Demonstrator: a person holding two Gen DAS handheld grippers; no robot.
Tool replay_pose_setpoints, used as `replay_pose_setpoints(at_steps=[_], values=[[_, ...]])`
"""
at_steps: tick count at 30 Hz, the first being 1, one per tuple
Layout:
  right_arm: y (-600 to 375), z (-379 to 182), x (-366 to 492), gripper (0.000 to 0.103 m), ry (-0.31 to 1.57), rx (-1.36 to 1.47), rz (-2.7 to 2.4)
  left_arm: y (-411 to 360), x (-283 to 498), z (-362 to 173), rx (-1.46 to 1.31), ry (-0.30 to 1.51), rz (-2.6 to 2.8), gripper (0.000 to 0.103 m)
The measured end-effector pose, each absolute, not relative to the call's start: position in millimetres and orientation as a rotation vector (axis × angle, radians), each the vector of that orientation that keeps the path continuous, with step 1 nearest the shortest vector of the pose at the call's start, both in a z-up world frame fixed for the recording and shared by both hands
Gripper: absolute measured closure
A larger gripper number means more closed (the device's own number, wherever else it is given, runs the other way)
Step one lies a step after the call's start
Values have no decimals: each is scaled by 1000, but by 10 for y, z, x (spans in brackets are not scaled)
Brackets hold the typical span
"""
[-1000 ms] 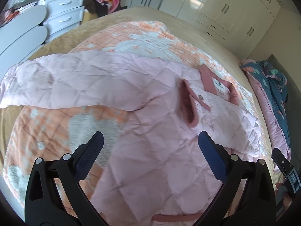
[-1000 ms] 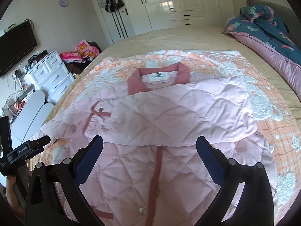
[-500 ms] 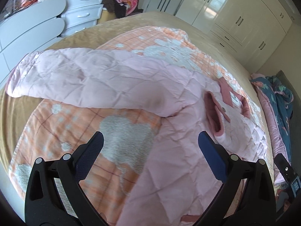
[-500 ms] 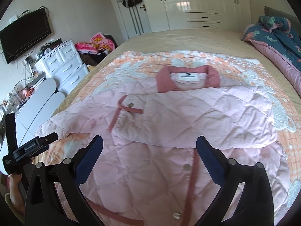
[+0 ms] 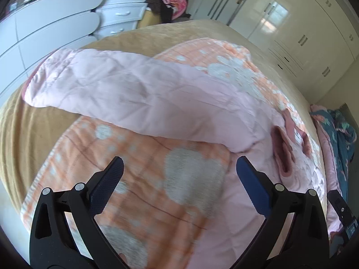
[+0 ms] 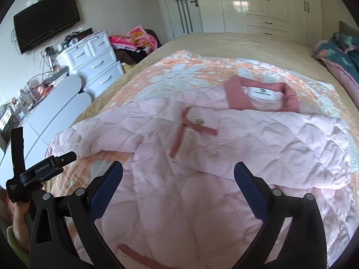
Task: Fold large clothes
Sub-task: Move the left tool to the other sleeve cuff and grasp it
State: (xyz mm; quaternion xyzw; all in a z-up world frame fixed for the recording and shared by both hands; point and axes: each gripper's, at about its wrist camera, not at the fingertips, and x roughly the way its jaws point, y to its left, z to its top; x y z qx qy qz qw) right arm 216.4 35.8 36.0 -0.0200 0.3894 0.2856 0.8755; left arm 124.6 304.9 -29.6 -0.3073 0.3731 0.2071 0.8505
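A pale pink quilted jacket (image 6: 224, 157) with dark pink trim lies on the bed, collar (image 6: 262, 96) toward the far side. One sleeve (image 6: 280, 143) is folded across the chest. The other sleeve (image 5: 125, 94) stretches out flat toward the bed's left edge. My left gripper (image 5: 179, 170) is open and empty above the orange blanket, just short of that sleeve. My right gripper (image 6: 178, 174) is open and empty above the jacket's lower front. The left gripper's body also shows in the right wrist view (image 6: 42, 172).
An orange patterned blanket (image 5: 157, 190) lies under the jacket on a tan bedspread (image 5: 29, 134). White drawers (image 6: 96, 65) and a white rounded board (image 5: 51, 31) stand left of the bed. A dark floral quilt (image 6: 341, 53) lies at the headboard side. White wardrobes (image 6: 258, 4) line the far wall.
My left gripper has swung left, away from the jacket body toward the outstretched sleeve. My right gripper has also turned left and moved a little closer. Both stay open.
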Motion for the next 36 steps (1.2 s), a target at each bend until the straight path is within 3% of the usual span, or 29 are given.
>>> replay_pose_setpoints(at_steps=[18, 33, 34, 36], values=[[1042, 262, 2110, 4, 842, -118, 687, 3940, 909, -701, -825, 724, 590, 9], [868, 127, 2193, 4, 862, -105, 631, 4619, 1054, -844, -980, 620, 696, 10], [844, 127, 2199, 4, 863, -102, 629, 4646, 1085, -828, -980, 627, 701, 15], [765, 130, 2213, 4, 863, -94, 620, 4708, 1083, -769, -979, 621, 720, 41]])
